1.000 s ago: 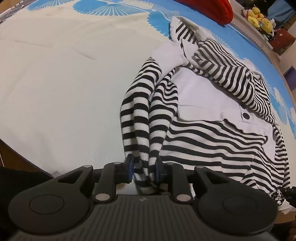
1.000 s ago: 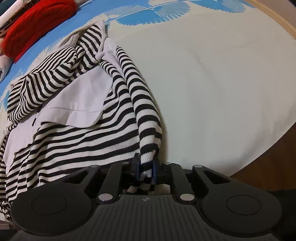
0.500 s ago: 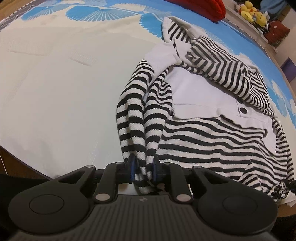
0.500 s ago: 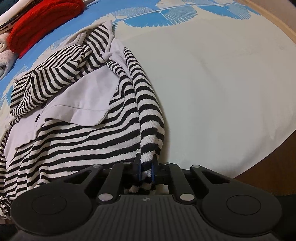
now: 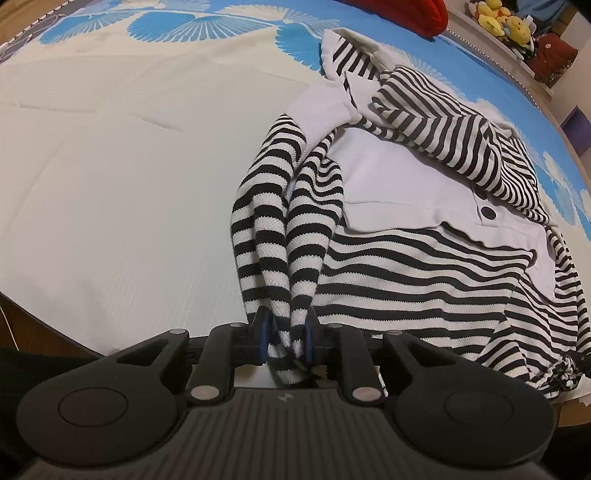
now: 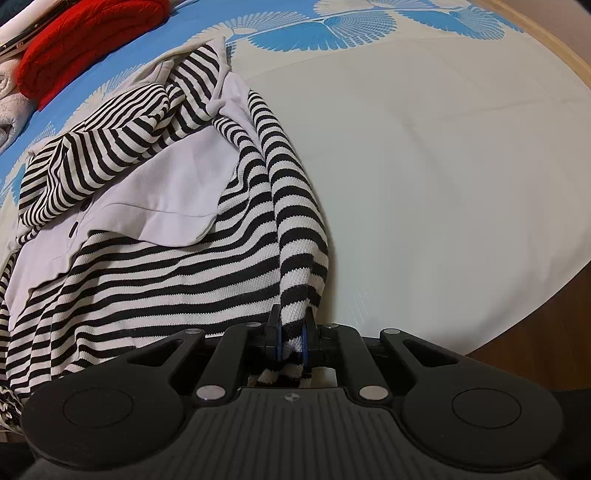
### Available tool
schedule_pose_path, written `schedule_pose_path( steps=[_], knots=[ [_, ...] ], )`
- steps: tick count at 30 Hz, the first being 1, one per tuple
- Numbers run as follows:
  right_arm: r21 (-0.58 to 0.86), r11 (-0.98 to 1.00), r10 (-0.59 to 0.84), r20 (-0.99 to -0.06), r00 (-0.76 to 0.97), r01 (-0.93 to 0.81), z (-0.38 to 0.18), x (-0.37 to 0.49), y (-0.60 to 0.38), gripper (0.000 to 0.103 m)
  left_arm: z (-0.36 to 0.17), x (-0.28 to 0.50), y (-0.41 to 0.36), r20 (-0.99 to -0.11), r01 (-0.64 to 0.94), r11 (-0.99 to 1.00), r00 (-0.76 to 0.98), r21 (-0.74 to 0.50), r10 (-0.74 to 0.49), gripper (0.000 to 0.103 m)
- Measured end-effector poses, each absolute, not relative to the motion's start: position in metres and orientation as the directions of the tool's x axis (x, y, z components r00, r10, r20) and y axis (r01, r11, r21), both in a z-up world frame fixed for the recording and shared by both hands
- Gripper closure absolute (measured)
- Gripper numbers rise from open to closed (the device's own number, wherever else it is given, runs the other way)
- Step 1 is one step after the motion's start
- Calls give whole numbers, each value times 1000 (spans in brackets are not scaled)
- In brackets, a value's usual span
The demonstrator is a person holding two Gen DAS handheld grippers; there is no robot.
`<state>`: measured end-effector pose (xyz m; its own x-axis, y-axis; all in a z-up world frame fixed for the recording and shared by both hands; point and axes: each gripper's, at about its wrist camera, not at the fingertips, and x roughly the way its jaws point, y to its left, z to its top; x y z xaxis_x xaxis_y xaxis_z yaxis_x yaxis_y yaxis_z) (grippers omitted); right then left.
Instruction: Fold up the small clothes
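A black-and-white striped top point(image 5: 424, 273) with a plain white chest panel point(image 5: 402, 184) and dark buttons lies on the cream and blue bed cover point(image 5: 110, 184). My left gripper point(image 5: 284, 332) is shut on a bunched striped edge of it near the bed's front edge. The top also shows in the right wrist view point(image 6: 166, 266). My right gripper point(image 6: 292, 334) is shut on another bunched striped edge. A striped sleeve lies folded across the upper chest.
A red knitted garment point(image 6: 85, 40) lies at the far side of the bed. Yellow plush toys point(image 5: 498, 18) sit on a ledge beyond. The wooden bed edge point(image 6: 554, 321) is close in front of both grippers.
Both grippers stay shut on the striped cloth. The garment has shifted a little in both views.
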<state>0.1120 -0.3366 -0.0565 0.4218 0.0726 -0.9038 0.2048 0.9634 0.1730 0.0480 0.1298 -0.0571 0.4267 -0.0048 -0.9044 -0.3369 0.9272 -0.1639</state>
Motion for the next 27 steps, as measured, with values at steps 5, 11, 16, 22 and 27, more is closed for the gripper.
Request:
schedule_pose_path(
  steps=[5, 11, 16, 22, 27],
  knots=[
    [187, 962, 80, -891, 447, 200, -53, 111, -336, 98, -54, 47, 126, -895, -312, 937, 446, -158, -3, 96],
    [293, 938, 135, -800, 584, 185, -18, 105, -344, 99, -18, 42, 128, -851, -267, 943, 524, -199, -31, 98],
    [400, 909, 220, -702, 677, 119, 33, 93, -360, 99, 42, 31, 139, -784, -166, 952, 613, -255, -103, 98],
    [518, 855, 336, -601, 725, 33, 95, 45, -386, 99, 105, -9, 162, -736, -75, 918, 624, -389, -261, 98],
    [579, 815, 380, -572, 727, 30, 114, 6, -397, 99, 117, -23, 171, -751, -45, 893, 561, -448, -349, 98]
  ],
)
